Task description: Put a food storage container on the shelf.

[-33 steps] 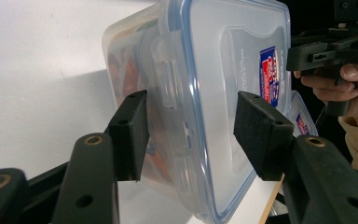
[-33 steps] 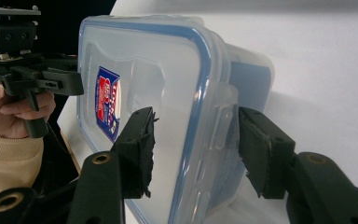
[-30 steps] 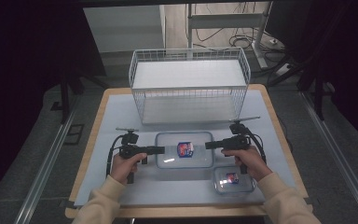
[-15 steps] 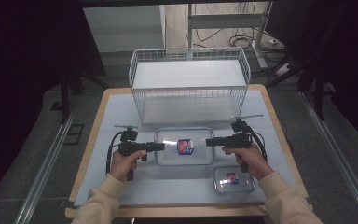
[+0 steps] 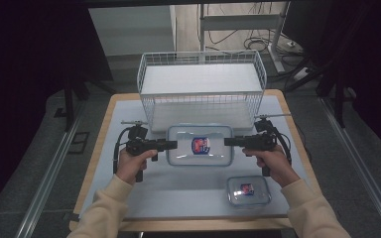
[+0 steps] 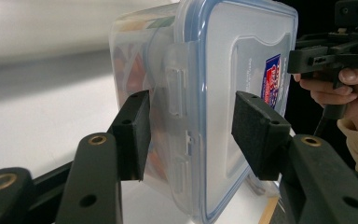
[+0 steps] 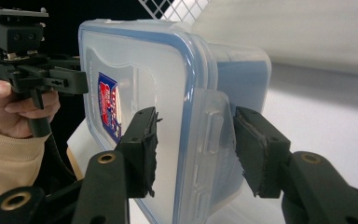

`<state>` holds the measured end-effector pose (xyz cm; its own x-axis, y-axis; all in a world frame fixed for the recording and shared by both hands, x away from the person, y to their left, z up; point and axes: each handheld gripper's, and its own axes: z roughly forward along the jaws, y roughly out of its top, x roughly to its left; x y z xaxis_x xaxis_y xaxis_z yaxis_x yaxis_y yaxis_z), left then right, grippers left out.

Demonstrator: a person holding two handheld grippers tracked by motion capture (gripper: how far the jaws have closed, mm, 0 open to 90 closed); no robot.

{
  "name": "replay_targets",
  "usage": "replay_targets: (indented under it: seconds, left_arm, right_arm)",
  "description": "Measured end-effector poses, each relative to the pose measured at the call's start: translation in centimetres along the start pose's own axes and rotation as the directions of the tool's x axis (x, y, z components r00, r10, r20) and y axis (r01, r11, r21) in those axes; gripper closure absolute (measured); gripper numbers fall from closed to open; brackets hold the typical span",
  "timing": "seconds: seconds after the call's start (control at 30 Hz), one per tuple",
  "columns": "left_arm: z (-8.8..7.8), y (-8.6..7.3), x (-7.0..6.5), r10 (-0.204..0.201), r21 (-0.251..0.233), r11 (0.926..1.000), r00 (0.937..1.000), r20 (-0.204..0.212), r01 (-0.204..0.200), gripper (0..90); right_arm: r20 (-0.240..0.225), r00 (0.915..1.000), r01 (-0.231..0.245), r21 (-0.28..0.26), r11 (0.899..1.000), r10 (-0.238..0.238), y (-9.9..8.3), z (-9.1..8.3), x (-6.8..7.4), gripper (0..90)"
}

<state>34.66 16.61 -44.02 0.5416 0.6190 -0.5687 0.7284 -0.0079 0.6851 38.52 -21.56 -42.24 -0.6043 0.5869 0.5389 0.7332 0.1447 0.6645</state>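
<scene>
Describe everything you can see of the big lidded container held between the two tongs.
The large container is a clear plastic rectangular box with rounded corners, a blue-rimmed snap-on lid and side latch flaps. A red-and-blue label sits at the lid's centre. It lies level, lid up, in front of the wire basket. The left tongs clamp its left end and the right tongs its right end, each with one jaw on the lid and one underneath, straddling a latch. Colourful contents show faintly through the wall.

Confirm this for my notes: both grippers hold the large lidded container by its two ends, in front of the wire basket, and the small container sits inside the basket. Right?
Not quite. The small container sits on the table near the person's right hand, not inside the wire basket, as the high view shows. The left gripper and right gripper do hold the large container by its ends.
</scene>
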Motion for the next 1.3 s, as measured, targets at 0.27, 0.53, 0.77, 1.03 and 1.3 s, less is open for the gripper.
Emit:
replay_targets:
  seconds: [0.27,0.53,0.77,1.03,1.3]
  left_arm:
    - [-0.6,1.7,-1.1,0.030,-0.020,0.9993,0.9995,-0.001,-0.030,48.5]
    - [-1.7,4.1,-2.8,0.078,-0.052,0.9956,0.9969,-0.008,-0.078,48.4]
    - [-2.4,6.2,-3.9,0.106,-0.071,0.9918,0.9943,-0.004,-0.106,48.4]
    - [-2.9,9.3,-4.7,0.132,-0.093,0.9869,0.9913,-0.006,-0.132,48.3]
    - [-3.1,12.5,-4.1,0.141,-0.108,0.9841,0.9900,-0.005,-0.141,48.2]
  right_arm:
    - [0.008,0.9995,0.032,-0.034,0.999,-0.031,1.4,-1.2,0.9,50.5]
    - [0.014,0.9976,0.068,-0.074,0.995,-0.067,3.3,-2.8,2.2,50.5]
    - [0.031,0.9939,0.109,-0.109,0.988,-0.106,5.5,-4.3,3.5,50.5]
    - [0.038,0.9923,0.122,-0.134,0.984,-0.118,8.2,-5.4,4.1,50.5]
    - [0.052,0.9889,0.145,-0.140,0.979,-0.139,11.2,-5.5,4.3,50.5]
